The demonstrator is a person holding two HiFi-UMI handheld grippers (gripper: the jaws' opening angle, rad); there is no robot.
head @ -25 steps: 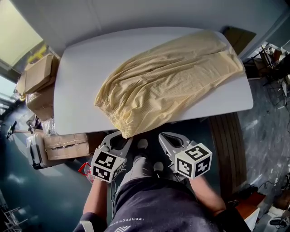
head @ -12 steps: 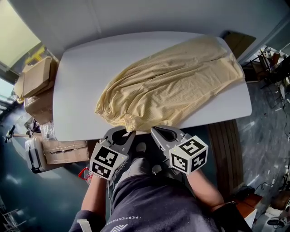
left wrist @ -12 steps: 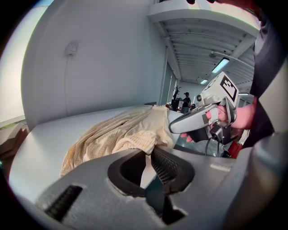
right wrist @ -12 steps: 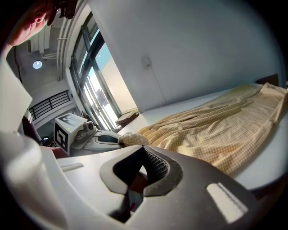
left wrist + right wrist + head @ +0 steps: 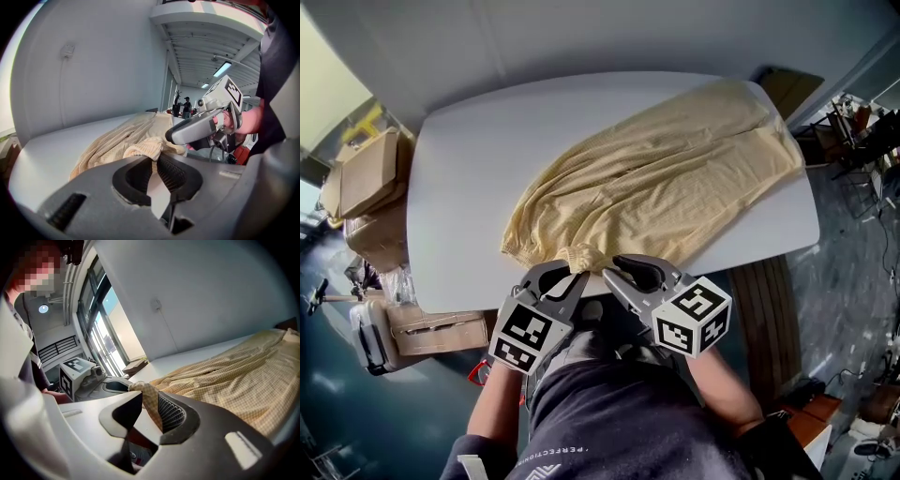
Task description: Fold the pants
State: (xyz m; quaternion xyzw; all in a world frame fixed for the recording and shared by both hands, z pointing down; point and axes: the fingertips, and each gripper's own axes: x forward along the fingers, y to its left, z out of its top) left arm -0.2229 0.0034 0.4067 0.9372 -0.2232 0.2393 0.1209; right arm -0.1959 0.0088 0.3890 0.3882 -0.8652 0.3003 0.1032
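- At the near edge of the counter (image 5: 469, 187), the yellow pants (image 5: 675, 178) lie spread out.
- Left gripper (image 5: 576, 275): jaws, just closing, pinch the waistband.
- Right gripper (image 5: 609, 268): jaws, just opening, stand apart around the cloth.

Pale yellow pants (image 5: 666, 178) with a fine woven check pattern. Plain white table (image 5: 464, 187). Brown cardboard boxes (image 5: 364, 173). Dark blue-green floor (image 5: 347, 403) with a dull sheen. Pale grey wall (image 5: 581, 33). The person's shirt (image 5: 619, 417) is dark charcoal grey.
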